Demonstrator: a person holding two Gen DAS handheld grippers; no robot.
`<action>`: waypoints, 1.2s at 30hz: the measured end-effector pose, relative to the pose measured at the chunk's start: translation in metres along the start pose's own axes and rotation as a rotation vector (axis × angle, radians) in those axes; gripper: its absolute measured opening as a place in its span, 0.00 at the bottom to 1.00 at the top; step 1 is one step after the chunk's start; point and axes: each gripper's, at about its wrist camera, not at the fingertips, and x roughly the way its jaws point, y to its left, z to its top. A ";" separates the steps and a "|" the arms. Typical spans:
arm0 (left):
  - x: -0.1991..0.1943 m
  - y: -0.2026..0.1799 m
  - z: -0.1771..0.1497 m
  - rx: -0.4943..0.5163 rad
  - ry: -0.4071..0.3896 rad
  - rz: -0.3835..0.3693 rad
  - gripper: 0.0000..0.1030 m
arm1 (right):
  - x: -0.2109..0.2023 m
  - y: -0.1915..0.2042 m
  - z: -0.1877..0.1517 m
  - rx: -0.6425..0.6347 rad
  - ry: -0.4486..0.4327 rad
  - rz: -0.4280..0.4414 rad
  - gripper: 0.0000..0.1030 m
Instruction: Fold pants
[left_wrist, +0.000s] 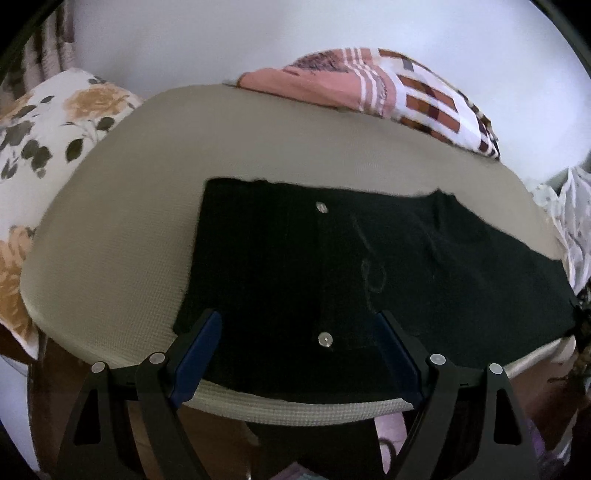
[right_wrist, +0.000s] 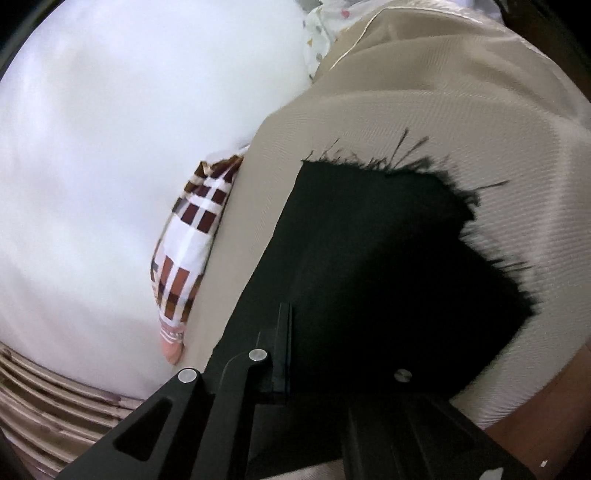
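Note:
Black pants (left_wrist: 295, 258) lie flat on a beige padded surface (left_wrist: 110, 240), with two small metal studs (left_wrist: 322, 206) showing on the cloth. My left gripper (left_wrist: 297, 314) hovers over the near edge of the pants, open wide, its blue pads (left_wrist: 207, 343) on either side of the nearer stud. In the right wrist view the pants (right_wrist: 369, 240) end in a frayed hem with loose threads on the beige surface (right_wrist: 443, 92). My right gripper (right_wrist: 284, 308) is shut, low over the black cloth. Whether any cloth is pinched between its fingers is not visible.
A floral pillow (left_wrist: 48, 122) lies left of the surface. A pink and brown checked cloth (left_wrist: 369, 81) (right_wrist: 192, 236) sits along its far edge. White lacy fabric (left_wrist: 569, 221) is at the right. A striped curtain (right_wrist: 55, 398) hangs by a white wall (right_wrist: 110, 129).

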 end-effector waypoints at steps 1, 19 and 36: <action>0.004 -0.001 -0.002 0.003 0.012 0.002 0.82 | 0.001 -0.008 -0.002 0.021 0.016 -0.003 0.03; 0.016 -0.005 -0.011 0.036 0.012 0.018 0.83 | -0.023 -0.054 0.002 0.138 0.056 0.128 0.03; -0.027 0.025 -0.009 -0.129 -0.120 -0.028 0.83 | -0.044 0.113 -0.011 -0.440 0.032 -0.228 0.18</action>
